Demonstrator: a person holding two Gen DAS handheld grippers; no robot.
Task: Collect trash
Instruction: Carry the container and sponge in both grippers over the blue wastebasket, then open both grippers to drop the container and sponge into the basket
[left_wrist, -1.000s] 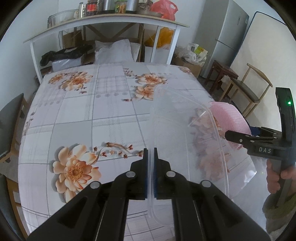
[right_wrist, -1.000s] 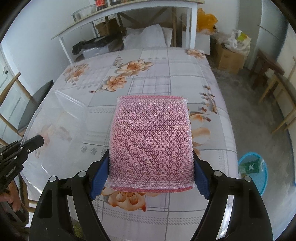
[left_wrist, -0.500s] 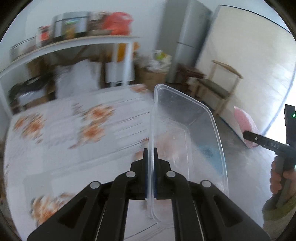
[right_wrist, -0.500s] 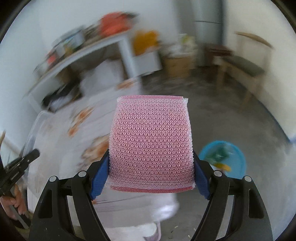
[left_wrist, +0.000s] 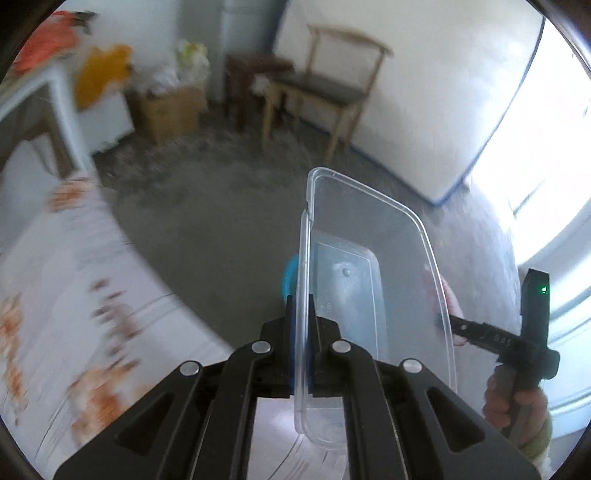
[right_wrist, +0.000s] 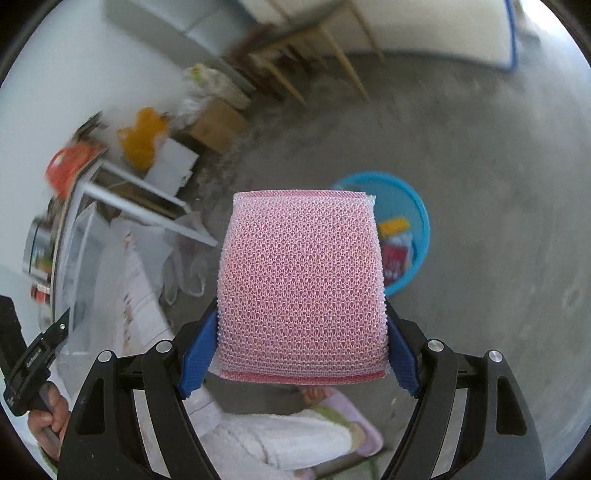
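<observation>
My left gripper is shut on the rim of a clear plastic container, which hangs over the grey floor, open side to the right. A bit of a blue tub shows behind its edge. My right gripper is shut on a pink mesh sponge, blue pads pressing both its sides. Behind the sponge, on the floor, stands the blue tub with yellow and red packaging in it. The right gripper also appears at the right of the left wrist view, in a hand.
A table with a flowered cloth lies at the left. A wooden chair, a cardboard box and a white shelf table stand by the walls. The person's leg and slipper show below the sponge.
Both grippers have swung from above the flowered table out over the floor. The blue tub now sits just behind the sponge. Both grips are unchanged.
</observation>
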